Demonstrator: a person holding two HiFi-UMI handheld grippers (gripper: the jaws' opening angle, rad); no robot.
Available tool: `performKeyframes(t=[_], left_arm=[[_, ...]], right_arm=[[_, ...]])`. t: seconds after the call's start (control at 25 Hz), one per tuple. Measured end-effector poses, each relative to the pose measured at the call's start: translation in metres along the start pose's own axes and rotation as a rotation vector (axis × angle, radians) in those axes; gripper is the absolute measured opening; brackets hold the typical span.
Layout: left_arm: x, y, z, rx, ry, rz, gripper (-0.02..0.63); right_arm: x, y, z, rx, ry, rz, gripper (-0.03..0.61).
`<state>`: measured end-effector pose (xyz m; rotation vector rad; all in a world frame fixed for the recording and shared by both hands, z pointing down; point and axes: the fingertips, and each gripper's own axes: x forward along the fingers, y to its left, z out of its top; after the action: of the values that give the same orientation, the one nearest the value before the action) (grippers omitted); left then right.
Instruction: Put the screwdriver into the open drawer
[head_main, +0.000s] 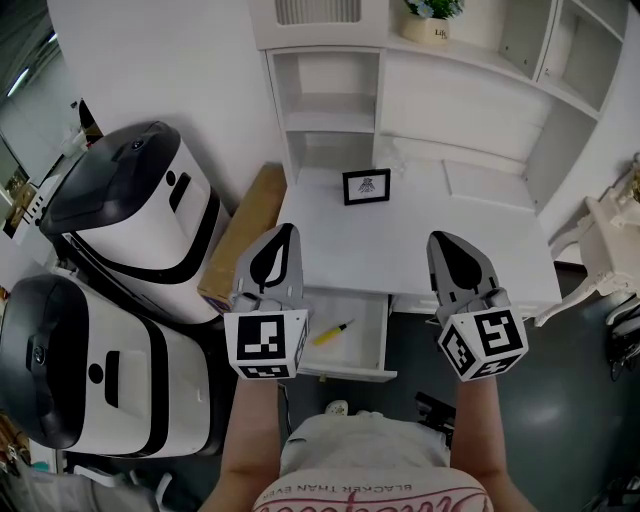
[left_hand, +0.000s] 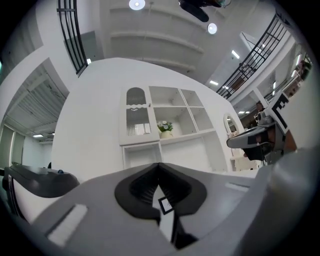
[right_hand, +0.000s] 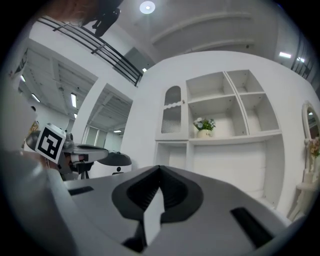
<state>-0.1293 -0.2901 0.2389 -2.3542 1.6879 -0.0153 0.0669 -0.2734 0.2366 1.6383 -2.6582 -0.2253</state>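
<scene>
A yellow-handled screwdriver (head_main: 332, 332) lies inside the open white drawer (head_main: 347, 374), which is pulled out from under the white desk (head_main: 440, 225). My left gripper (head_main: 287, 233) is held up above the drawer's left side, level, its jaws shut with nothing between them. My right gripper (head_main: 441, 241) hovers to the right of the drawer, over the desk's front edge, also shut and empty. In the left gripper view the left gripper (left_hand: 160, 168) faces the white shelf unit (left_hand: 165, 117). The right gripper (right_hand: 160, 171) faces the same shelves in its own view.
A small black picture frame (head_main: 366, 186) stands on the desk. Two large white and black machines (head_main: 130, 215) crowd the left side. A cardboard piece (head_main: 245, 235) leans beside the desk. A white chair (head_main: 600, 250) stands at right. A potted plant (right_hand: 204, 125) sits on a shelf.
</scene>
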Motion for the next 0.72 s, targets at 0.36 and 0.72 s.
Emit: performKeyframes(t=[0.36,0.72], left_arm=[[-0.005,0.022,0.017,-0.009,-0.021,0.019,0.011],[-0.009,0.033,0.021,-0.018,-0.030,0.017,0.011]], right_arm=[[0.001,0.007,0.022,-0.079,-0.049,0.004,0.005],[0.002,0.002,0.027,-0.071,-0.059,-0.026,0.005]])
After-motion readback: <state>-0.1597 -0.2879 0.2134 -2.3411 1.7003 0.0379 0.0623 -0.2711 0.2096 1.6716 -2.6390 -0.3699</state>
